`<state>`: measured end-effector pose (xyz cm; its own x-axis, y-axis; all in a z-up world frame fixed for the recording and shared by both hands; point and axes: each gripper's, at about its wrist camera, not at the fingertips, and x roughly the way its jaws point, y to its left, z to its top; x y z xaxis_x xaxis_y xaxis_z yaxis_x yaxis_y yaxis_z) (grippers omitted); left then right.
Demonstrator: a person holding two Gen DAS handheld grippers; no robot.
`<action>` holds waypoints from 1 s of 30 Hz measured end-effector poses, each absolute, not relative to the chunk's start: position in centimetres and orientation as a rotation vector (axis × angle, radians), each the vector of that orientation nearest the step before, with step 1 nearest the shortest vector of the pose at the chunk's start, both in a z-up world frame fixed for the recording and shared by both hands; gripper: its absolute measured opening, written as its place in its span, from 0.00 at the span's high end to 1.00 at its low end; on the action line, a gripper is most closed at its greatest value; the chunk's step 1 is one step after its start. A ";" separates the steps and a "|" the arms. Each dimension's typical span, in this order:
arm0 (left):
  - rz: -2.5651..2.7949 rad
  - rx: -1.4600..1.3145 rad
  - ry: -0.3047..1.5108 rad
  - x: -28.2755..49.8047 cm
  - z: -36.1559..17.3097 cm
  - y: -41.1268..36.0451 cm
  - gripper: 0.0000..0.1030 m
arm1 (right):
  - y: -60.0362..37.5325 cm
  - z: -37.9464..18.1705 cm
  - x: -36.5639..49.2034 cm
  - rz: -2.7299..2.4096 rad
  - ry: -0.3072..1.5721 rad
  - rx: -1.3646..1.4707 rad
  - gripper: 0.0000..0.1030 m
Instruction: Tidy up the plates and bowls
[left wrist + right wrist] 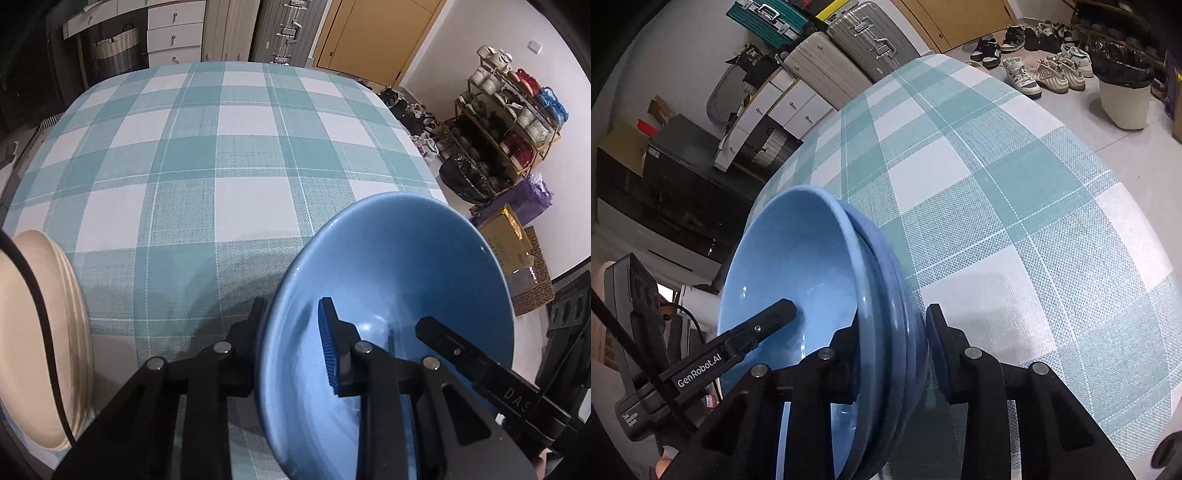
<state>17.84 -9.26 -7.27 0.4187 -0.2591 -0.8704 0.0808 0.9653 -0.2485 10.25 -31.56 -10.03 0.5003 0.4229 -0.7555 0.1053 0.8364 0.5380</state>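
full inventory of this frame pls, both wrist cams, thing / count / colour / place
blue bowls: at least two nested, blue, near table edge, clamped on opposite rims by both grippers
cream plates: a stack, count unclear, cream, left edge of the left view
tablecloth: one, teal and white check, covers the table
suitcases: at least two, grey and beige, beyond the far table end
drawer unit: one, white, by the far wall
shoes: several pairs, mostly white, on the floor
bin: one, cream with black liner, on the floor
shelf rack: one, gold frame, against the wall
left gripper: black, shut on bowl rim
right gripper: black, shut on bowl rims
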 end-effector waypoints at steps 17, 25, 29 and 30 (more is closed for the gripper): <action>-0.209 -0.147 1.140 17.7 -8.0 -9.4 0.75 | -31.1 -10.4 10.7 0.202 1.099 0.535 0.84; -0.220 -0.199 1.195 18.4 -8.7 -9.0 0.75 | -30.0 -10.9 12.8 0.233 1.211 0.501 0.81; -0.220 -0.167 1.181 17.8 -8.1 -9.3 0.76 | -30.1 -11.1 12.8 0.242 1.232 0.514 0.82; -0.216 -0.156 1.177 17.6 -7.9 -9.4 0.76 | -30.0 -11.0 12.7 0.243 1.228 0.510 0.82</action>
